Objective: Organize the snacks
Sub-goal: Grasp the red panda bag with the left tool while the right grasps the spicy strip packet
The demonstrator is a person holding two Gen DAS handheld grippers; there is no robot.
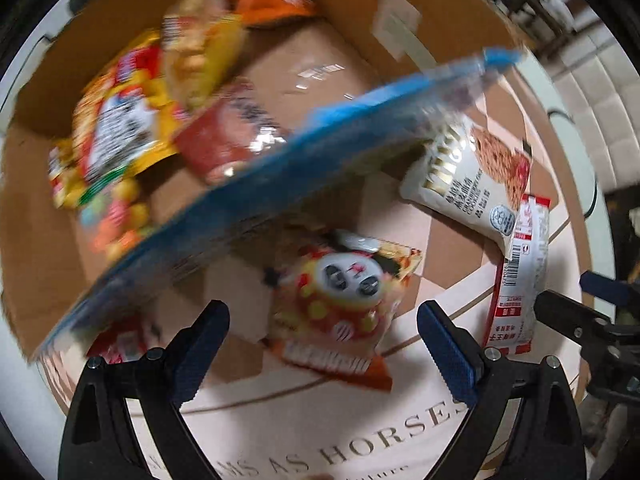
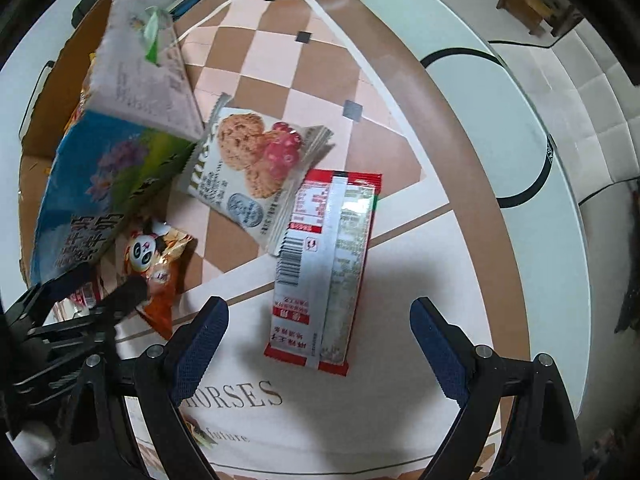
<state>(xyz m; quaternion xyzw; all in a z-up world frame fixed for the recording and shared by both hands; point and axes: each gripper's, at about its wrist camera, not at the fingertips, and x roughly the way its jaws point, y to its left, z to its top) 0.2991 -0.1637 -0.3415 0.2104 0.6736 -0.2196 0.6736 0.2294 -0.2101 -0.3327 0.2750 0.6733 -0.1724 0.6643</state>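
A cardboard box [image 1: 340, 4] holds several snack bags, among them a yellow-red one [image 1: 120, 120]. A large blue bag [image 1: 256, 168] is blurred, tilted over the box's near edge; in the right wrist view it [image 2: 108, 184] lies against the box [image 2: 52, 108]. My left gripper [image 1: 324, 344] is open above a panda snack pack [image 1: 344, 300]. My right gripper [image 2: 320, 340] is open over a red-and-white pack [image 2: 328, 264]. A white cookie pack [image 2: 252, 172] lies beside it, also visible in the left wrist view [image 1: 472, 176].
A round white table [image 2: 460, 40] carries a checkered brown-and-pink mat [image 2: 288, 64] with printed words. A pale bag [image 2: 140, 76] stands by the box. A sofa [image 2: 592, 112] is at the right, a wooden stool [image 2: 528, 0] beyond.
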